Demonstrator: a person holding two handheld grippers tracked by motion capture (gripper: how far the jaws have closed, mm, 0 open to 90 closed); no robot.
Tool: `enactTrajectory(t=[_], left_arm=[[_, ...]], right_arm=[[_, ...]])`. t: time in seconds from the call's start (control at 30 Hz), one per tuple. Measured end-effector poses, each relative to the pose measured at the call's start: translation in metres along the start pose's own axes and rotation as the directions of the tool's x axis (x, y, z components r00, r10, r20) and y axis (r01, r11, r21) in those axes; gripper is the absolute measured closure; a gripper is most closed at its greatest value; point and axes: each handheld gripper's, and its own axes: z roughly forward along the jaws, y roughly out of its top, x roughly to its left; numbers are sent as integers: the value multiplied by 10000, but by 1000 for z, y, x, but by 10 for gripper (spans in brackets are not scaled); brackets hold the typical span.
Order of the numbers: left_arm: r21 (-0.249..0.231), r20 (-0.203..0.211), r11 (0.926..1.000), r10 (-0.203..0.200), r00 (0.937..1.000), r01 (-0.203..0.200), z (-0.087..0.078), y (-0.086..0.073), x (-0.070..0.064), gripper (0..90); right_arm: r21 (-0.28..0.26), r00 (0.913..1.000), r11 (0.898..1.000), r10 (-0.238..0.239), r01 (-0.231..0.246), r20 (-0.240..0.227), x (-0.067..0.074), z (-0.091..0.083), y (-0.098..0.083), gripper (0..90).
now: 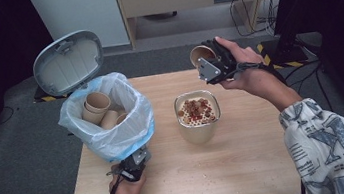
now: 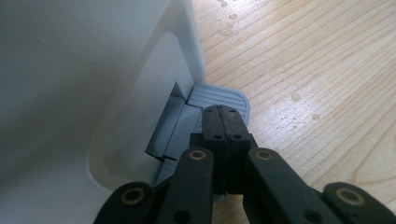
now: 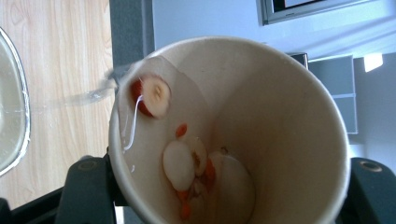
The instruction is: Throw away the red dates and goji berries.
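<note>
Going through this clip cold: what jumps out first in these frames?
The right tongs, raised behind the table's far edge, clamp a tilted paper cup with fruit slices sticking to its inside. Mid-table stands a strainer container topped with reddish fruit bits. At the left, a bag-lined bin with its lid up holds used cups, and the shut left tongs rest on its pedal.

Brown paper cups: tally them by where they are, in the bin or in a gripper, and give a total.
Brown paper cups in the white bag-lined pedal bin: 3 showing, upright, lying, rim at the bag's edge
Brown paper cup held in the right gripper, with bits of fruit inside: 1
Total: 4
</note>
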Motion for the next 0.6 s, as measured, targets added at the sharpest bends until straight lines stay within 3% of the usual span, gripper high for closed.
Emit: enactTrajectory(t=[0.6], left_arm=[[-3, 9, 10000, 3, 10000, -3, 0, 0, 0, 896]], right_arm=[[24, 10000, 10000, -82, 82, 27, 1, -1, -1, 327]])
